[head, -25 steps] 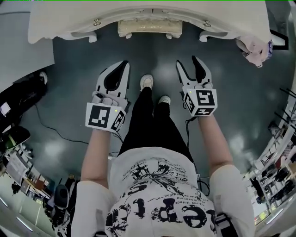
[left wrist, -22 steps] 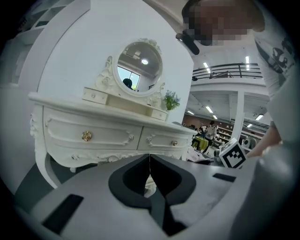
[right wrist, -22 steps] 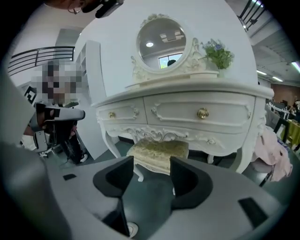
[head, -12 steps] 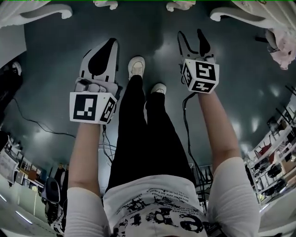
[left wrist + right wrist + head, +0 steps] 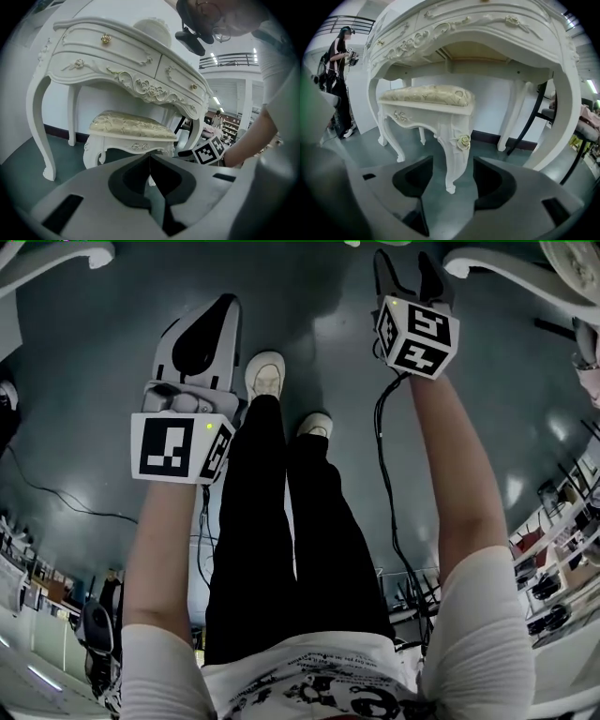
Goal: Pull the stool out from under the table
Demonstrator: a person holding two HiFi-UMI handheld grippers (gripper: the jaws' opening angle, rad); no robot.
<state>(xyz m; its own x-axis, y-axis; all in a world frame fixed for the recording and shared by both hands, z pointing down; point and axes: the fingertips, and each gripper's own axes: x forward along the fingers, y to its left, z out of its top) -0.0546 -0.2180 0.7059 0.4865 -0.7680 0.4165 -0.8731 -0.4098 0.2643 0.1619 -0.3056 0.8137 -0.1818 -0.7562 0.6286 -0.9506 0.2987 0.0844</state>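
Note:
The white carved stool (image 5: 436,108) with a gold cushion stands under the ornate white table (image 5: 487,28). My right gripper (image 5: 452,180) is open, and the stool's near front leg (image 5: 454,150) shows in the gap between its jaws, not gripped. In the head view the right gripper (image 5: 410,261) reaches toward the top edge, between the table's legs (image 5: 506,273). My left gripper (image 5: 225,304) hangs farther back, shut on nothing. From the left gripper view the stool (image 5: 126,126) sits ahead under the table (image 5: 117,61), beyond the left gripper (image 5: 150,161).
The floor is dark green. A black cable (image 5: 386,484) trails from the right gripper over the floor. The person's white shoes (image 5: 265,371) stand between the grippers. Another person (image 5: 340,70) stands at the left, and a black chair (image 5: 576,131) at the right of the table.
Both grippers moved forward toward the table, the right one farther. The tabletop and stool slid out of the head view's top edge. The left stayed shut, the right open.

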